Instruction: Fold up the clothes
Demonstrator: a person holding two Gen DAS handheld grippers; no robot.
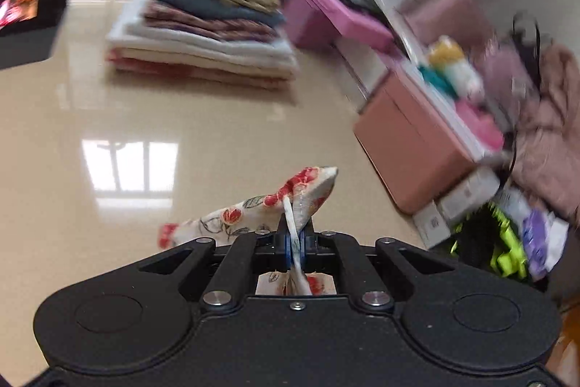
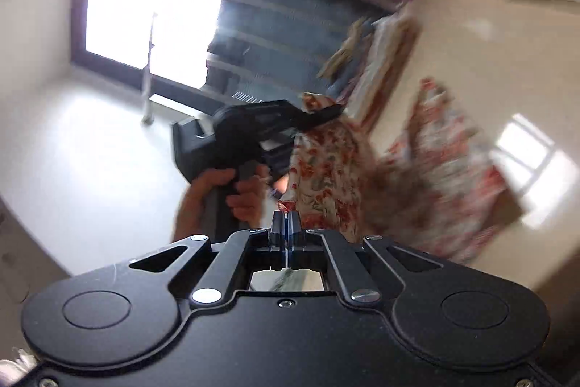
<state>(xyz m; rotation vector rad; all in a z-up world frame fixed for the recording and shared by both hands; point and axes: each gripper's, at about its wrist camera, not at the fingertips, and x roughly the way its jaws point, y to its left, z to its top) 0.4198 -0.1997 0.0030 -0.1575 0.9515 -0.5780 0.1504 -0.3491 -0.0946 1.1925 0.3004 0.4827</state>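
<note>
The left claw is clamped on a corner of the white, red-flowered thin cloth garment, lifted above the glossy beige surface; the right claw pinches another edge of it.

Left hand-held gripper: black two-finger unit, angled downward toward the floor; jaws pressed together on a fold of the floral garment, which bunches up ahead of the fingertips and passes back between the fingers.

Same unit seen from the right wrist camera: tilted, pointing to the right of that picture, fabric pinched at its tip.

Left hand: bare, wrapped around the grip below the body; fingers curled round the handle, forearm running down out of view.

Right hand-held gripper: roughly level; jaws closed, apparently on a thin edge of the same garment, though blur makes this uncertain.
</note>
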